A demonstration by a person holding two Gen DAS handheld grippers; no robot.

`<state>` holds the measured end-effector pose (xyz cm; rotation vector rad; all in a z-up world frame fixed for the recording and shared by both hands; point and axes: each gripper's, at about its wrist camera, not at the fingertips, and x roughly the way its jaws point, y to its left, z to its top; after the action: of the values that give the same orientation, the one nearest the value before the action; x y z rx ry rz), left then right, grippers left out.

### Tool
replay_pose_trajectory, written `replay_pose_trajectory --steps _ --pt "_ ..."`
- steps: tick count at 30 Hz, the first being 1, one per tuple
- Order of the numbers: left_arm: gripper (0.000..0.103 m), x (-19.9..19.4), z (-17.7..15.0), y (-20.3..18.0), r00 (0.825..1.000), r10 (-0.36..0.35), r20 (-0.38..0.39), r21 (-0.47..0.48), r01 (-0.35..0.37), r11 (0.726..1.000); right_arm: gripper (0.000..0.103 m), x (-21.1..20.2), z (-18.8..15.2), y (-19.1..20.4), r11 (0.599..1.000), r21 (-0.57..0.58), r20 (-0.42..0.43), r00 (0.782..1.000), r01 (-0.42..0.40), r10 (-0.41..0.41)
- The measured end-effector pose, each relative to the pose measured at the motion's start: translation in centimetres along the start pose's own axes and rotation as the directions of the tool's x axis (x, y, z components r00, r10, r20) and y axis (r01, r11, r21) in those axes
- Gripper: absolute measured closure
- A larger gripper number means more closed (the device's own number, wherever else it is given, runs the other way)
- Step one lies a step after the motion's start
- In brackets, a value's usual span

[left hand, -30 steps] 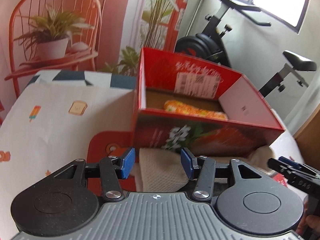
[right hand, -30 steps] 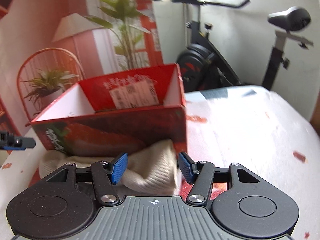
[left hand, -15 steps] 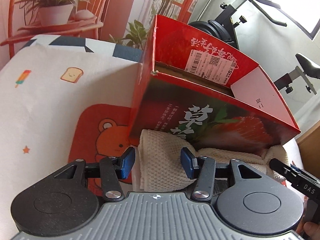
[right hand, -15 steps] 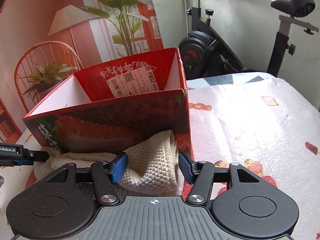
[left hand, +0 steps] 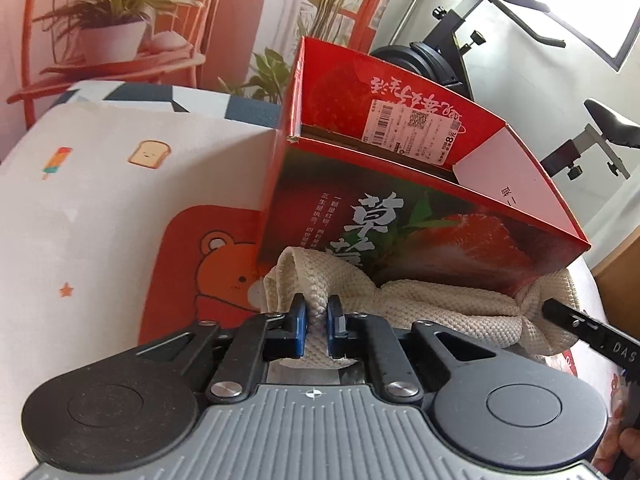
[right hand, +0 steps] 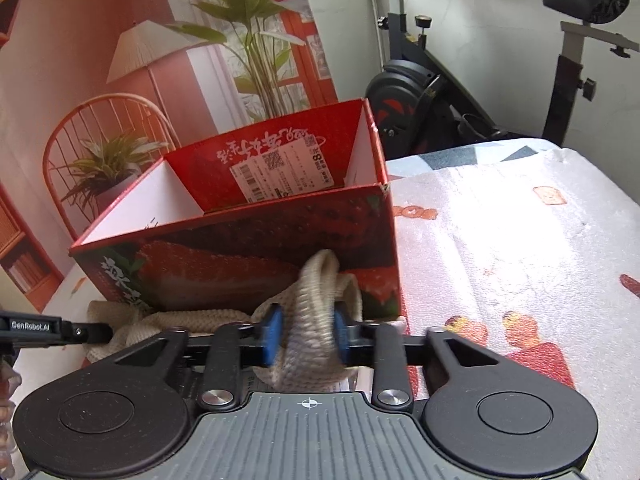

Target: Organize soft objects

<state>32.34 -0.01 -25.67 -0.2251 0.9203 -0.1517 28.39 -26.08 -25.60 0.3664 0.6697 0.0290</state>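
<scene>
A cream knitted cloth [left hand: 432, 312] lies in front of a red strawberry-print cardboard box [left hand: 400, 216], against its near wall. My left gripper [left hand: 317, 322] is shut on the cloth's left end. My right gripper [right hand: 306, 330] is shut on the cloth's right end [right hand: 316, 300], which bunches up between the blue pads. The box [right hand: 248, 248] is open on top; its floor is hidden from both views. The right gripper's tip [left hand: 576, 324] shows at the cloth's far end in the left wrist view.
The box stands on a white printed tablecloth [left hand: 100, 208] with a red bear mat [left hand: 200, 272] under its left corner. An exercise bike [right hand: 440, 92] stands behind the table, and a red chair with a potted plant [left hand: 108, 36] at the back left.
Both grippers were open around the cloth's ends; both have now closed on it, and the cloth's ends have bunched up between the pads.
</scene>
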Motion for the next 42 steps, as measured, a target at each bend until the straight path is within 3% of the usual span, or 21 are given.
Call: replay_pose_trajectory --steps 14,22,27,29,33,42 --pt "0.094 -5.6 -3.0 -1.1 0.998 0.019 0.065 0.091 -0.024 0.996 0.095 -4.8 -1.3 2.2 0.997 -0.014 0.033 0.997 -0.075 0.075" --pt "0.094 -5.7 -4.3 -0.7 0.999 0.04 0.036 0.089 -0.043 0.995 0.093 -5.8 -2.1 2.4 0.999 -0.022 0.01 1.0 -0.026 0.026" --pt "0.094 -5.8 -4.5 -0.3 0.998 0.051 0.038 0.078 -0.053 0.995 0.074 -6.0 -2.5 1.1 1.0 0.018 0.013 1.0 0.004 -0.004" --pt "0.094 -5.7 -4.7 -0.2 0.998 0.055 0.037 0.076 -0.057 0.995 0.072 -5.8 -2.5 0.5 1.0 0.026 0.013 1.0 0.01 -0.01" --pt "0.094 -5.4 -4.7 0.0 0.998 0.056 0.032 0.065 -0.058 0.996 0.055 -4.7 -2.0 -0.6 0.998 0.06 0.01 1.0 -0.023 0.022" --pt "0.094 -5.1 -4.7 0.4 0.999 0.042 0.019 0.041 -0.043 0.998 0.053 -0.8 -0.7 -2.1 0.991 0.113 -0.042 0.996 -0.076 0.081"
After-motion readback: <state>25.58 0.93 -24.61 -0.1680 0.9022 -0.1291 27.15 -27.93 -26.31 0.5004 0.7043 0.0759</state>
